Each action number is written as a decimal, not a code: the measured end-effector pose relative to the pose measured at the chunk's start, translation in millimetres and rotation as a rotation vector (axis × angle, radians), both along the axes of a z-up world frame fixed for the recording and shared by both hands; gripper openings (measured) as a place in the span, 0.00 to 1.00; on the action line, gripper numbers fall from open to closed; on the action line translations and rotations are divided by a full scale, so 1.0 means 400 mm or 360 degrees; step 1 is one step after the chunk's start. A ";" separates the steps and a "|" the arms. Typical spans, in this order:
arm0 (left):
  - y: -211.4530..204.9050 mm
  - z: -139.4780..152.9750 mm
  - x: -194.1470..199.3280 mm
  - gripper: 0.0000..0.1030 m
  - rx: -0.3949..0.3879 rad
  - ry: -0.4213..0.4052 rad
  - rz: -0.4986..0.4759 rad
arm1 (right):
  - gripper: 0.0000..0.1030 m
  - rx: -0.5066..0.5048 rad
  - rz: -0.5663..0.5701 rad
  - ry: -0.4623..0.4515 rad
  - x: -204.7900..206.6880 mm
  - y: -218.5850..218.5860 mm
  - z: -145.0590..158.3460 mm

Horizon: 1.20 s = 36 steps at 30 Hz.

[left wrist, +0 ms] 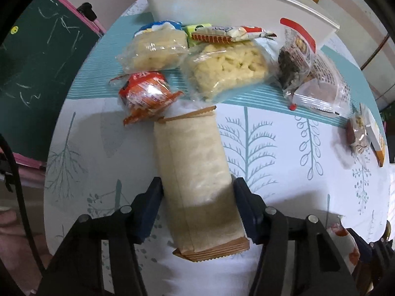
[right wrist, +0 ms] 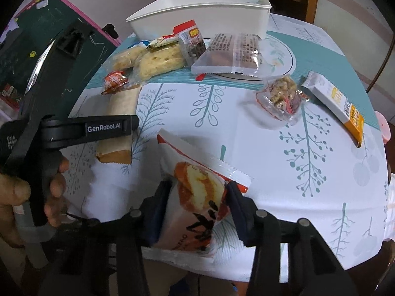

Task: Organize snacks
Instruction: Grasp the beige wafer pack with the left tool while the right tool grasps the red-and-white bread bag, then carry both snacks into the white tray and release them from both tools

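Observation:
A long beige paper-wrapped packet [left wrist: 190,148] lies on the leaf-patterned tablecloth [left wrist: 271,148], pointing away from me. My left gripper [left wrist: 197,187] is shut on its near half, with one blue pad against each long side. In the right wrist view the same packet [right wrist: 123,103] lies at the left. My right gripper [right wrist: 198,187] is shut on a white and orange cake packet [right wrist: 190,222], which tilts up from the table's near edge. A white plastic bin [left wrist: 222,7] [right wrist: 197,17] stands at the far side of the table; what is inside it is hidden.
Loose snacks lie in front of the bin: an orange-red packet [left wrist: 145,98], two clear packs of pale crackers [left wrist: 227,69], a dark snack bag [left wrist: 296,56]. A nut snack [right wrist: 279,96] and a white-orange bar [right wrist: 338,103] lie right. A green chalkboard [left wrist: 37,61] stands left. A person's hand [right wrist: 14,190] holds the left gripper's handle.

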<state>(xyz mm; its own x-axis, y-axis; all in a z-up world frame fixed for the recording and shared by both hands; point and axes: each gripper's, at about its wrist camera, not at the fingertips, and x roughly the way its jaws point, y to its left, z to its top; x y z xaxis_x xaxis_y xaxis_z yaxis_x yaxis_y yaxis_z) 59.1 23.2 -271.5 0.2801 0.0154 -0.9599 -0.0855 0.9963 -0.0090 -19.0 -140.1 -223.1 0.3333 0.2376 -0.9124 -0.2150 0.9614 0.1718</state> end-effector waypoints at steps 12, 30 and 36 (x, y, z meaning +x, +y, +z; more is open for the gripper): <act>-0.057 0.287 -0.067 0.54 0.0000 -0.0192 -0.0069 | 0.42 0.0024 -0.0031 -0.0141 0.025 -0.064 0.180; -0.097 0.717 -0.114 0.54 -0.0074 -0.0612 -0.0133 | 0.43 0.0163 -0.0067 -0.0630 0.043 -0.154 0.573; -0.078 0.720 -0.052 0.55 -0.0100 -0.0614 -0.0148 | 0.43 0.0158 -0.0092 -0.0665 0.108 -0.136 0.612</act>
